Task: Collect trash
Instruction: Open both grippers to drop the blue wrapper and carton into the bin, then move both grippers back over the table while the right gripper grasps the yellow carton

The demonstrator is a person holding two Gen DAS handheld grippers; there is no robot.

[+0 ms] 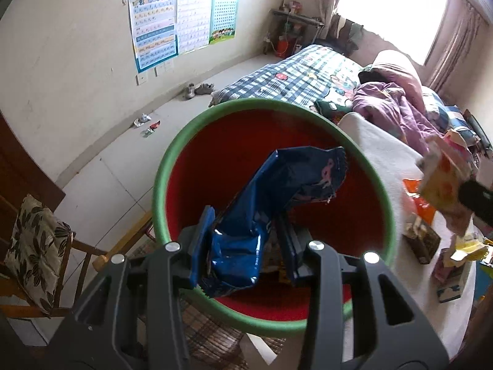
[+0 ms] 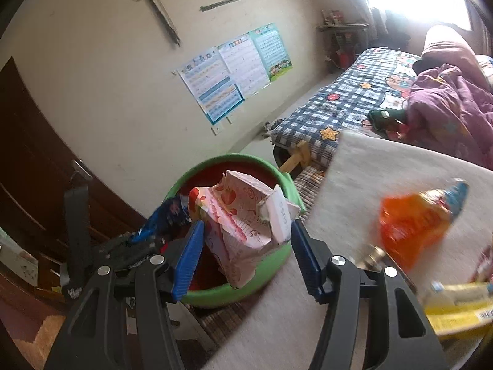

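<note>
A round bin (image 1: 172,166) with a green rim and red inside stands beside the table; it also shows in the right wrist view (image 2: 265,280). My left gripper (image 1: 246,246) is shut on a crumpled blue wrapper (image 1: 277,191) and holds it over the bin's mouth. My right gripper (image 2: 243,246) holds a crushed pink-and-white carton (image 2: 246,215) between its blue fingers (image 2: 188,262), at the bin's near edge. The carton shows at the right of the left wrist view (image 1: 443,175). The blue wrapper also shows in the right wrist view (image 2: 163,215).
A white table (image 2: 354,178) carries an orange wrapper (image 2: 413,215), a yellow package (image 2: 456,302) and small boxes (image 1: 422,240). A chair with a leaf cushion (image 1: 34,246) stands left. A checked bed (image 1: 295,77) lies behind. Litter (image 1: 144,121) lies on the floor by the wall.
</note>
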